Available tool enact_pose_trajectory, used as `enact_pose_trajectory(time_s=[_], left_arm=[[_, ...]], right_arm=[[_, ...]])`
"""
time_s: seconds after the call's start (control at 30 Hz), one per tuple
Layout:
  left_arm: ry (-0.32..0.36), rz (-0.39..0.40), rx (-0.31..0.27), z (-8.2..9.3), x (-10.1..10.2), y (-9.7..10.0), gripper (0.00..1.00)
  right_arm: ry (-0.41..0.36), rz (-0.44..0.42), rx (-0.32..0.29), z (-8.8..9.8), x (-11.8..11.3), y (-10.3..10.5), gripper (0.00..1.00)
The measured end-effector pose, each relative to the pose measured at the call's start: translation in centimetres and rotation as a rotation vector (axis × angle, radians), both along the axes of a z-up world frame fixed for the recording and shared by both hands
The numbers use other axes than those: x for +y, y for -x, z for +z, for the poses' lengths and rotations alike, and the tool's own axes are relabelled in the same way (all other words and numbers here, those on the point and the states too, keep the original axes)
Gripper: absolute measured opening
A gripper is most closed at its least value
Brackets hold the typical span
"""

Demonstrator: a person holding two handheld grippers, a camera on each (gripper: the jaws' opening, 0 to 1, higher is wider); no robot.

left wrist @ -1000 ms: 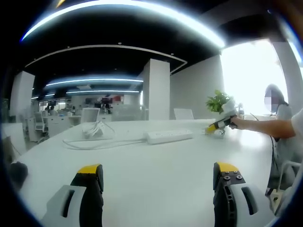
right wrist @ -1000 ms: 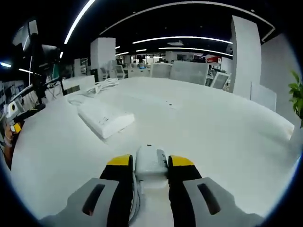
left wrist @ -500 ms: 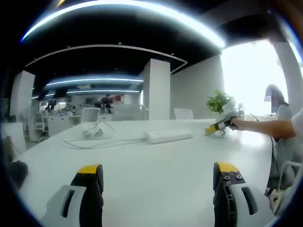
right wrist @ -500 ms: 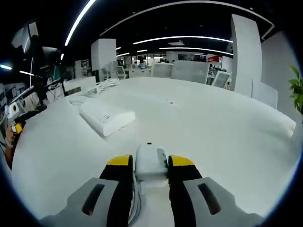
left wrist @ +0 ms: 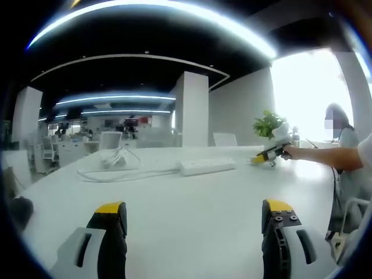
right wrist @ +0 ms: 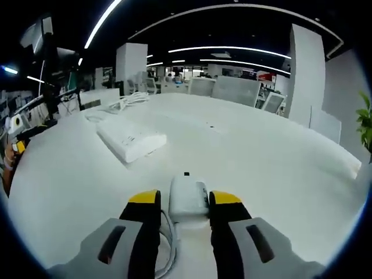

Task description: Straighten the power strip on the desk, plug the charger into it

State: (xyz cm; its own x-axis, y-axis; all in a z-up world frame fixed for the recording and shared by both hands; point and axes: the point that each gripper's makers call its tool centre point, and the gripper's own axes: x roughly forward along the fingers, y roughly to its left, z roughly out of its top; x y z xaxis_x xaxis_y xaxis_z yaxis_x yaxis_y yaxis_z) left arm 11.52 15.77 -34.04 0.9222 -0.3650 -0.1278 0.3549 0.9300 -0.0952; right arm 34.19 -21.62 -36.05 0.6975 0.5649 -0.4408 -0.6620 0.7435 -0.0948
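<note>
In the left gripper view, the left gripper [left wrist: 195,218] hovered low over the white counter [left wrist: 192,203] with its yellow-tipped fingers [left wrist: 110,210] spread wide and nothing between them. Farther across the counter lay the white power strip [left wrist: 207,167], its cord [left wrist: 125,173] trailing away toward a loose white bundle. Beyond the strip's far end, the right gripper [left wrist: 268,154] reached in from the right, held by a person's outstretched arm [left wrist: 325,156], just in front of a potted plant [left wrist: 267,124]. This view had barely changed over the last second, so the left gripper had stayed parked and idle.

In the right gripper view, the right gripper [right wrist: 181,204] had its fingers [right wrist: 144,200] closed on the white charger [right wrist: 188,197], whose cable [right wrist: 168,241] looped down beside the left finger. The power strip [right wrist: 131,139] lay ahead and to the left, angled across the counter [right wrist: 261,163]. Compared with a second earlier, the charger sat slightly higher between the fingers and the strip a little higher in view, suggesting the gripper had tipped or lifted a little. The charger was in hand but well apart from the strip, so plugging in was not yet under way.
</note>
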Motion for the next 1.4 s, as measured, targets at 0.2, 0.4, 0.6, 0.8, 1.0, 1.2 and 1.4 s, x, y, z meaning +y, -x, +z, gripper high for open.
enact_pose_trajectory(time_s=[0.2,0.4,0.6,0.8,1.0,1.2,1.4], left_arm=[[-0.001,-0.002,-0.004,0.2,-0.1,0.1,0.99],[0.0,-0.001,-0.004,0.2,0.0,0.2,0.99],[0.0,-0.001,-0.006,0.3,0.0,0.1,0.99],[0.0,-0.004,-0.004,0.2,-0.1,0.1,0.99],[0.001,0.001,-0.002,0.1,0.1,0.1,0.99],[0.001,-0.003,0.0,0.0,-0.1,0.0,0.99],[0.004,-0.003,0.003,-0.1,-0.2,-0.1,0.99]], right_arm=[[-0.007,-0.006,0.001,0.0,-0.1,-0.3,0.35],[-0.021,-0.033,0.017,-0.3,-0.6,-1.0,0.38],[-0.051,-0.062,0.029,-0.3,-0.8,-1.1,0.39],[-0.051,-0.076,0.01,-0.3,-0.6,-0.7,0.34],[-0.047,-0.082,-0.005,-0.3,-1.0,-1.3,0.32],[-0.037,-0.087,-0.017,-0.3,-1.1,-1.4,0.3],[-0.016,-0.095,-0.023,-0.3,-1.0,-1.3,0.27]])
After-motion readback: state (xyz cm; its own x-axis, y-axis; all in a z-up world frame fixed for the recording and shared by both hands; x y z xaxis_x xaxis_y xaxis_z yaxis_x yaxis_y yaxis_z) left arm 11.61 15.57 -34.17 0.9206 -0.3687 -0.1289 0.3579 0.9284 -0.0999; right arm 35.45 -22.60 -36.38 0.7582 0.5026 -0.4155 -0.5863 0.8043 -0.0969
